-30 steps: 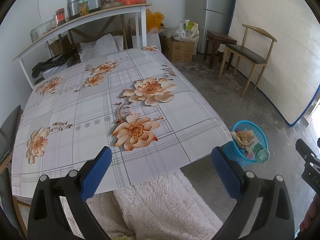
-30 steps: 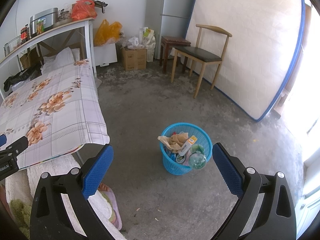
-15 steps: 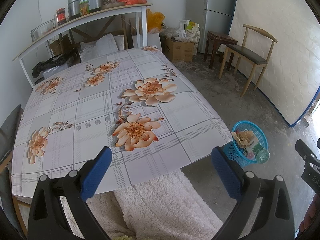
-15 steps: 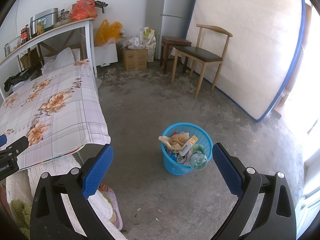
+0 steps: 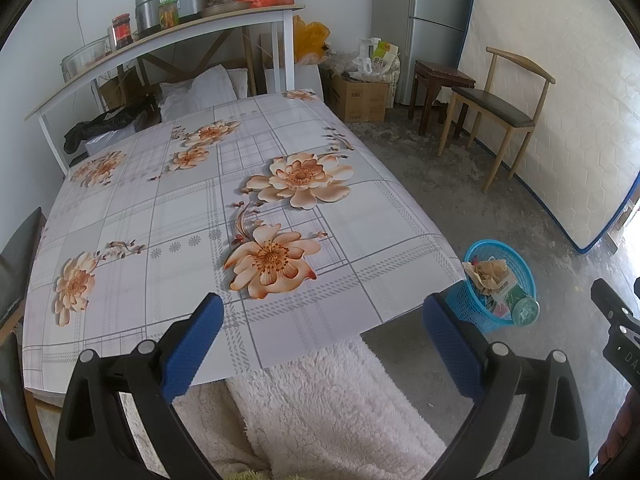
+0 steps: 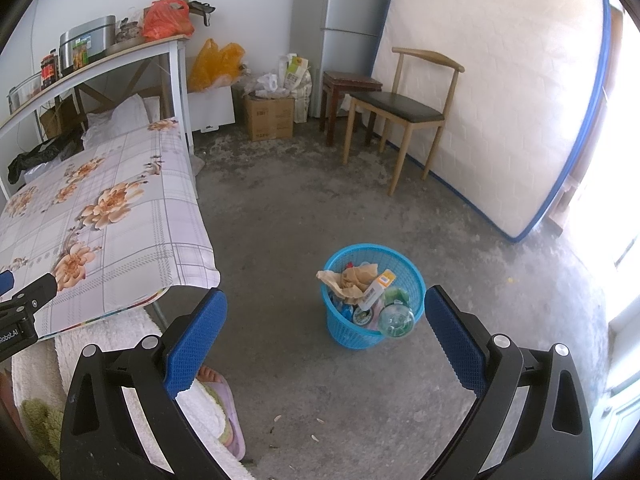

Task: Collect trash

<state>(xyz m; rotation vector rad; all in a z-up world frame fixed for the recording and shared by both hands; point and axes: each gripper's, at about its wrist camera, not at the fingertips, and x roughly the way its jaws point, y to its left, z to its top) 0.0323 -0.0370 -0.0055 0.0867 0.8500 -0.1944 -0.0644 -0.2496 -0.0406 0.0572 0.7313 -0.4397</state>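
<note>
Brimming blue basket (image 6: 416, 280): paper, bottle, wrappers.

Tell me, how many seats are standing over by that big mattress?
2. A pale wooden chair with a dark seat stands against the mattress; a dark stool sits beside it, by the fridge. Others may be hidden.

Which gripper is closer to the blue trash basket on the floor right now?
Right. The right gripper hangs open over the floor facing the blue trash basket; the left gripper hangs open at the table edge, basket off to its right.
</note>
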